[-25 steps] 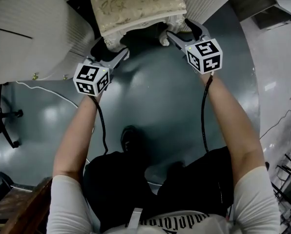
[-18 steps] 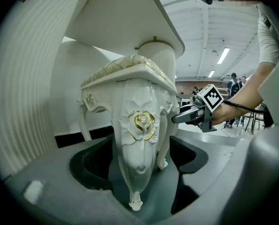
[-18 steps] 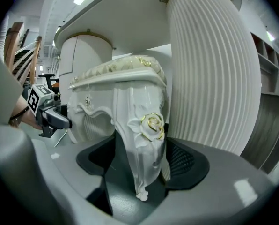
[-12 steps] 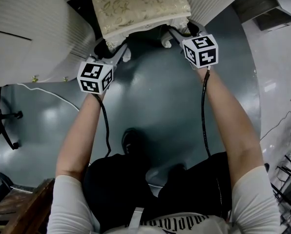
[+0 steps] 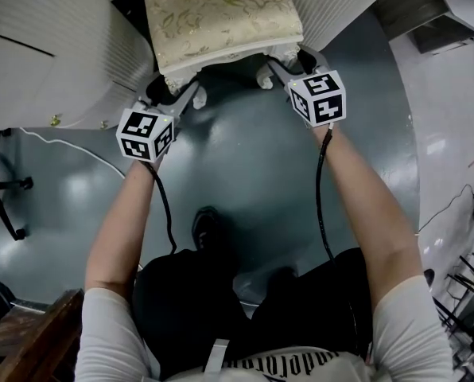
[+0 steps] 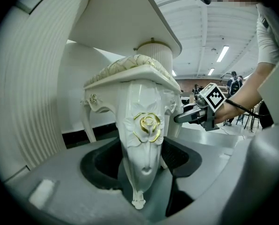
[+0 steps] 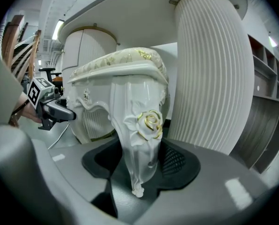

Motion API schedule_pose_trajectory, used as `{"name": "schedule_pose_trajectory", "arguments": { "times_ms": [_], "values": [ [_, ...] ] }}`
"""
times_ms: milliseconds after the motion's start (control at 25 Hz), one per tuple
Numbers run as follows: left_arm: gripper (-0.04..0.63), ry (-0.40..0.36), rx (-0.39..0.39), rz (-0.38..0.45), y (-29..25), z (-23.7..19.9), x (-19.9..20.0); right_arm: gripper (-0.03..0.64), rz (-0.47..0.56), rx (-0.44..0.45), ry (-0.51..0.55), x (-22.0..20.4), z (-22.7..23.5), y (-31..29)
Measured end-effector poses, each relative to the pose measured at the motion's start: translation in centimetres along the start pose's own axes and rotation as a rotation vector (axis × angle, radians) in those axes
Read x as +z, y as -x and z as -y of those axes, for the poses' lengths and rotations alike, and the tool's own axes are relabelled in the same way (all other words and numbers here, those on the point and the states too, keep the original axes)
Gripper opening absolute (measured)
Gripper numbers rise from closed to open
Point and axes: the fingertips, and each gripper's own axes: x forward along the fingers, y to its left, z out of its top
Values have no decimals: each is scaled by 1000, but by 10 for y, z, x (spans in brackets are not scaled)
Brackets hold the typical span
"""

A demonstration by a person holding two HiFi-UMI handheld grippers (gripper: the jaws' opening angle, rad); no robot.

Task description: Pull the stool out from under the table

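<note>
Left hand-held gripper [image 5: 176, 95] and right hand-held gripper [image 5: 287, 64] each pinch a leg [image 6: 144, 139] of the stool [image 5: 221, 14] at 12 o'clock; uneven pulling could slew it into the table pedestals [image 5: 54, 54].

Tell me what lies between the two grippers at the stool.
Only bare grey floor, in the head view: the left gripper and right gripper each clamp one front leg of the stool, and nothing stands in the gap between those legs.

Head view: stool [image 5: 221, 18] far end cut off at top edge; seat hides rear legs; table [image 5: 54, 70] runs off top and left. Left gripper view: background people [image 6: 233, 81] too small to tell (standing or walking unclear).
</note>
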Motion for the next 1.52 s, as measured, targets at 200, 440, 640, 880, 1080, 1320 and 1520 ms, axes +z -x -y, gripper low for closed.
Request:
{"name": "schedule_pose_trajectory", "arguments": {
  "times_ms": [200, 440, 640, 880, 1080, 1320, 1520],
  "values": [
    [265, 2, -10, -17, 8, 7, -3, 235, -14, 21, 2, -5, -7, 7],
    [267, 2, -30, -45, 21, 17, -2, 235, -38, 44, -6, -6, -17, 22],
    [267, -5, -46, -45, 54, 45, -17, 235, -47, 60, 4, -23, -44, 54],
    [267, -3, -56, -66, 81, 66, -29, 235, -67, 79, 1, -36, -68, 81],
    [267, 3, -60, -88, 104, 81, -39, 236, -84, 107, 1, -46, -90, 102],
    [265, 16, -70, -119, 132, 103, -50, 238, -111, 145, -1, -59, -115, 129],
    [265, 14, -65, -127, 156, 114, -60, 239, -130, 181, 0, -67, -136, 149]
  ]
}}
